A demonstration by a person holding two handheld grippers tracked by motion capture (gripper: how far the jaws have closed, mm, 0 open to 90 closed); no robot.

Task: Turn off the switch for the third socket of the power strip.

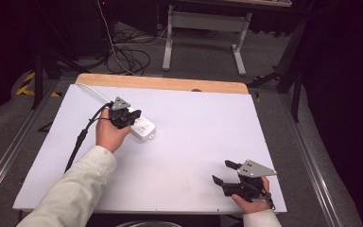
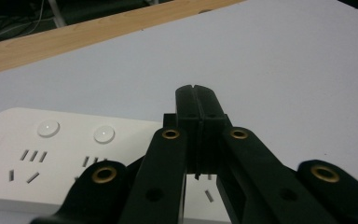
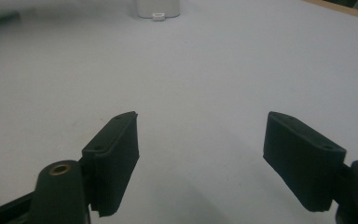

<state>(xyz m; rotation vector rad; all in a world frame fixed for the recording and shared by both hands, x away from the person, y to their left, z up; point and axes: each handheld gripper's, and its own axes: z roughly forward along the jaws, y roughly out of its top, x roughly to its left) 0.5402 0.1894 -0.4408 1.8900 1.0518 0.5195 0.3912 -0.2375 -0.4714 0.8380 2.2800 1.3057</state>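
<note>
Now, at the left, the left gripper (image 1: 128, 117) is held over the white power strip (image 1: 141, 127), its jaws pressed together with nothing between them. The strip is laid flat on the tabletop (image 1: 194, 132), long axis slanted from far-left to near-right. Over at the right, the right gripper (image 1: 224, 172) is kept with jaws wide apart, empty.

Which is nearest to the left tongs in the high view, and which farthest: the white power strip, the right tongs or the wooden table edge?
1. White power strip, directly beneath the left tongs.
2. Wooden table edge, along the far side.
3. Right tongs, at the near right corner.
</note>
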